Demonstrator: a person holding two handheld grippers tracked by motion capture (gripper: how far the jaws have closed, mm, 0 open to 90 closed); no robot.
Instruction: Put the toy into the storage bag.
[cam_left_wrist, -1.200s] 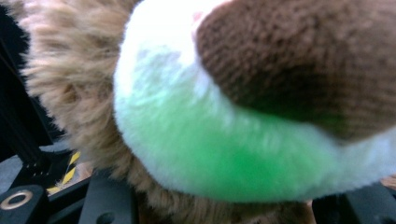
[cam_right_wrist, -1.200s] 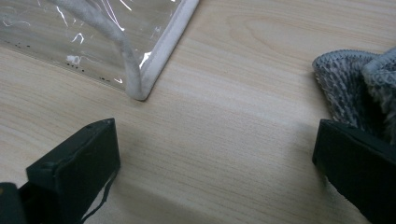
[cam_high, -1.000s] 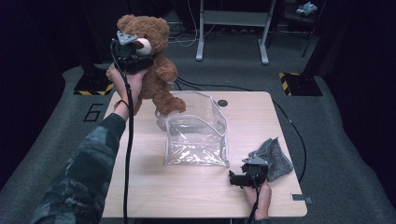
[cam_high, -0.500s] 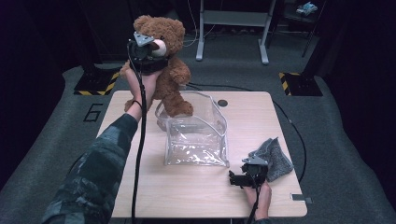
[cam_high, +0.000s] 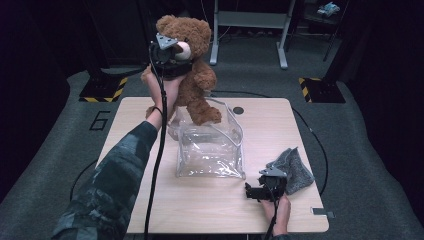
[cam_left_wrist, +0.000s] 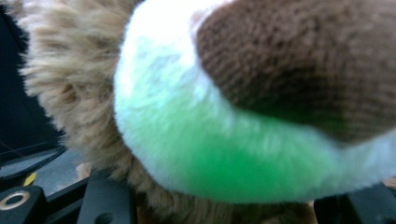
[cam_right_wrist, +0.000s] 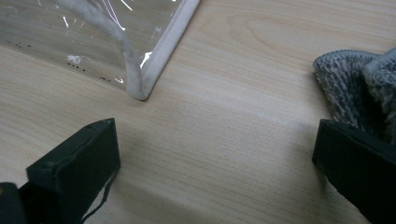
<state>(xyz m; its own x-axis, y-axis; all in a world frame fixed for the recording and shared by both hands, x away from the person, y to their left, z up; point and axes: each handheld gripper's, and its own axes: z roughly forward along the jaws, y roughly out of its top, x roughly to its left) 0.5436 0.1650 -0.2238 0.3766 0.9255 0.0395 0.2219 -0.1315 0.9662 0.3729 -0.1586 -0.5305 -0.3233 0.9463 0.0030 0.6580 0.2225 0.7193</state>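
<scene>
A brown teddy bear (cam_high: 192, 75) hangs in the air over the far left part of the wooden table (cam_high: 280, 130). My left gripper (cam_high: 167, 55) is shut on it just below the head. The bear's cream muzzle and brown nose (cam_left_wrist: 233, 116) sit right before the left gripper view's camera, between the two black jaws. Its lower foot reaches the open top of a clear plastic bag (cam_high: 210, 150) standing mid-table. My right gripper (cam_high: 255, 191) rests on the table near the front edge, open and empty (cam_right_wrist: 210, 140), between the bag's corner (cam_right_wrist: 140, 79) and a grey cloth (cam_right_wrist: 355, 84).
The grey knitted cloth (cam_high: 295, 170) lies crumpled at the table's front right. A round cable hole (cam_high: 238, 110) sits near the far edge. Black cables trail from both grippers. Beyond the table are a grey floor, yellow-black markers and a metal frame's legs.
My left hand has carried the bear to the right, from beyond the table's left corner to above the bag's open top. The right gripper has stayed in place.
</scene>
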